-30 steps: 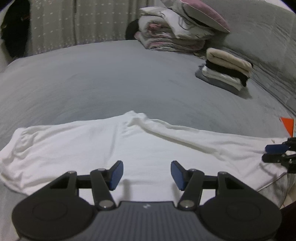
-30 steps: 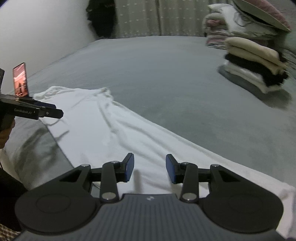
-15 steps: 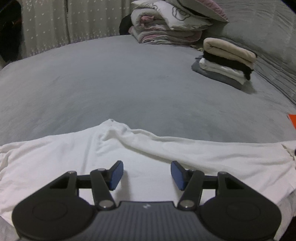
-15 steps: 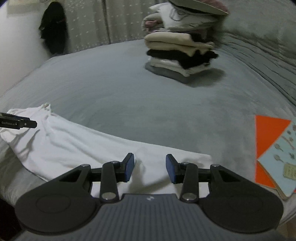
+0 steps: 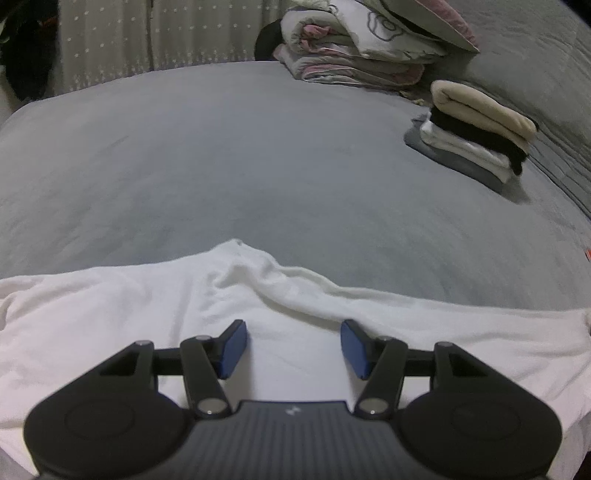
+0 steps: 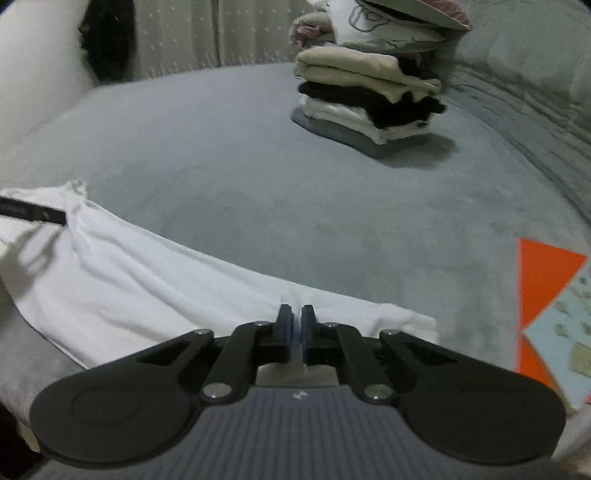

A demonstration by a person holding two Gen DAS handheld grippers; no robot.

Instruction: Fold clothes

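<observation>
Found the white garment (image 5: 147, 314) stretched out in a long wrinkled band along the near edge of the grey bed (image 5: 258, 166), with a bunched ridge running through the middle of it.

Saw the left gripper (image 5: 293, 347) hanging over the middle of that cloth with its blue pads spread well apart. Nothing pinched between them, just fabric underneath.

Caught the right gripper (image 6: 296, 325) down at the right-hand end of the garment, close to its corner. Pads pulled together there and clamped on a small raised fold of the white fabric.

Also spotted one black finger of the left gripper in the right wrist view, poking in from the left edge above the far end of the garment. Couldn't tell whether touching the cloth or not.

Further back on the bed, noticed a stack of folded clothes (image 5: 476, 129), well apart from the garment: beige on top, then black, then white, grey at the bottom. Behind that, a pile of folded quilts (image 5: 354, 48) with a pillow (image 5: 424, 22) on top, right by the pale dotted curtain (image 5: 147, 37).

Off to the right of the right gripper, an orange and light-blue booklet (image 6: 546, 288) lying flat on the bed. Couldn't read anything on it.
</observation>
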